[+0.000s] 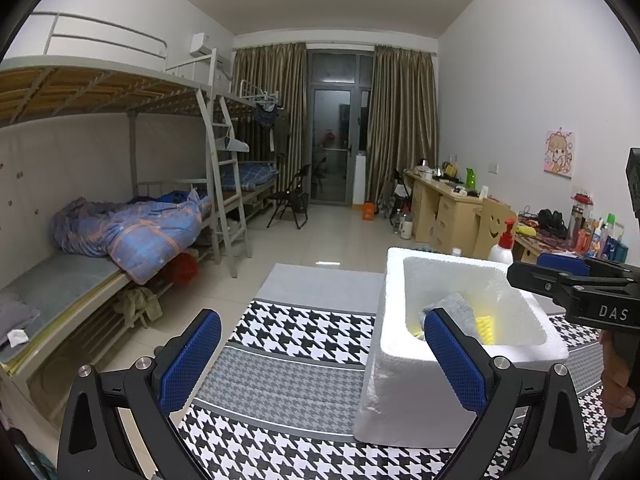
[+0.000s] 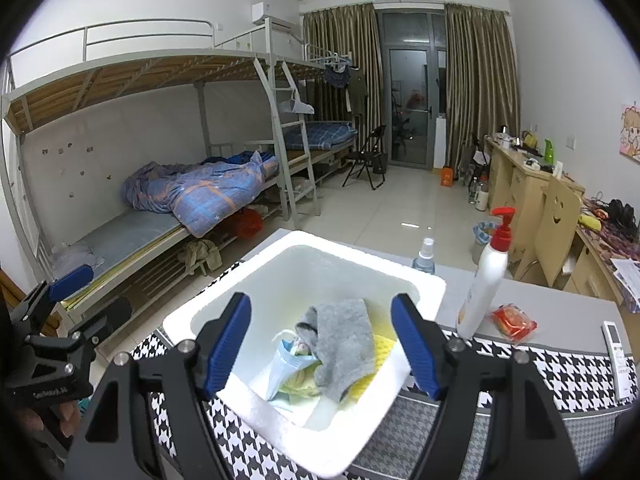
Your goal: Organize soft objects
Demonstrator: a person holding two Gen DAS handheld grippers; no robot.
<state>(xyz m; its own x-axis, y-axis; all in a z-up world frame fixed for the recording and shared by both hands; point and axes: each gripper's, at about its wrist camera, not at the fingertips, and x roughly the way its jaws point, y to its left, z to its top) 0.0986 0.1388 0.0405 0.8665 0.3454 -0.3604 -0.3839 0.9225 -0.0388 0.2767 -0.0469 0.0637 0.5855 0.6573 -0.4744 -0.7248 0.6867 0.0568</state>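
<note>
Grey sock (image 2: pixel 340 344) limp, light in foam box (image 2: pixel 424 280) (pinch bunched near end); my right gripper (image 2: pixel 322 346) spread, left gripper (image 1: pixel 322 356) spread, both empty.

Grey sock (image 2: pixel 340 344) crumpled atop yellow cloth (image 2: pixel 382 354), blue packet (image 2: pixel 286 364), in white foam box (image 2: pixel 224 316)
</note>
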